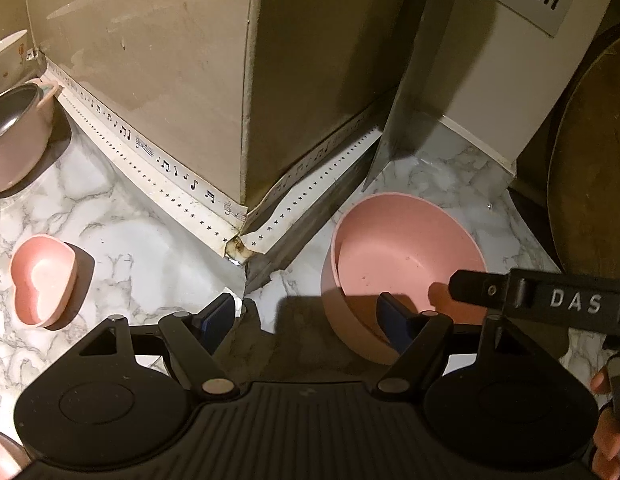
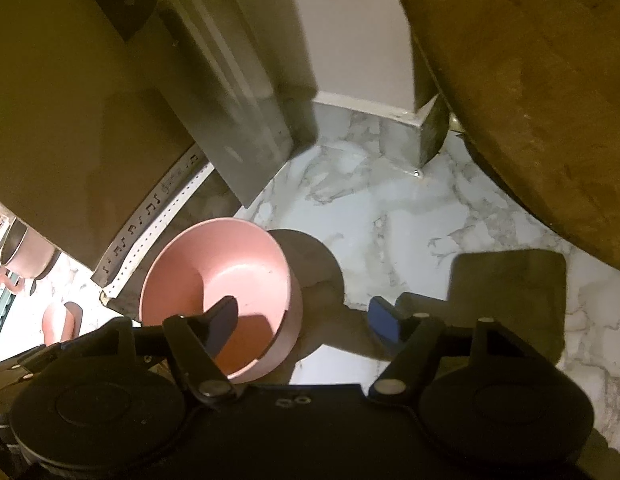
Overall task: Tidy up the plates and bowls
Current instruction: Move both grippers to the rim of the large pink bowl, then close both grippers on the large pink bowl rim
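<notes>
**Reaching for a pink bowl with both grippers open**

Spreading wide, the left gripper is holding nothing; its right finger is reaching over the near rim of the pink bowl, its left finger hanging over the marble counter. The right gripper is also gaping empty, its left finger dipping inside the same bowl and its right finger outside the wall, straddling the rim.

The bowl is sitting upright near the wall corner, below a leaning cleaver and beside a round wooden board. It is looking like light, stiff, matte plastic, unlikely to break but prone to tipping. Pinching the thin rim wall seems the best hold. A small heart-shaped pink dish is lying well apart to the left.
</notes>
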Demonstrator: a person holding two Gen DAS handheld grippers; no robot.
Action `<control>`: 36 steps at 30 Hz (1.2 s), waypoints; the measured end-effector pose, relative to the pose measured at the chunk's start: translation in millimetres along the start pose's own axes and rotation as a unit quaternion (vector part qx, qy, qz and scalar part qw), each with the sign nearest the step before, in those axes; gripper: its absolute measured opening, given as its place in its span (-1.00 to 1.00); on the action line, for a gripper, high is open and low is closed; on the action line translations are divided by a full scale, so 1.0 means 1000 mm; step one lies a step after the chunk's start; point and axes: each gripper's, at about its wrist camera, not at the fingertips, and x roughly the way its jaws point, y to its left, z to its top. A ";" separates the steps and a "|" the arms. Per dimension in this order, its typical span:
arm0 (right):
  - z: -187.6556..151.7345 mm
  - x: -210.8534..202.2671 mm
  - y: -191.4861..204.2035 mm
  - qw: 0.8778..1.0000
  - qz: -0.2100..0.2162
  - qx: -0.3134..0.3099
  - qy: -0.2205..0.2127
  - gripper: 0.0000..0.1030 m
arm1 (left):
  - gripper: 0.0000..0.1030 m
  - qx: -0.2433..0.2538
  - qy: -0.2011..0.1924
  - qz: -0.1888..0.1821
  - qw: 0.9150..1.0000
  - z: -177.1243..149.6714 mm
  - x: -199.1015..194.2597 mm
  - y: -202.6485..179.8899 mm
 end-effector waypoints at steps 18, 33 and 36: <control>0.003 0.008 0.011 1.000 0.007 -0.010 0.008 -0.67 | -0.58 0.006 0.004 -0.022 1.000 0.007 0.011 -0.012; -0.012 -0.023 0.017 1.000 -0.006 -0.025 0.004 -0.78 | -0.62 0.027 0.004 -0.041 0.999 -0.008 -0.032 -0.014; -0.020 -0.036 0.016 1.000 -0.007 -0.023 0.005 -0.78 | -0.62 0.037 0.002 -0.049 0.998 -0.014 -0.049 -0.014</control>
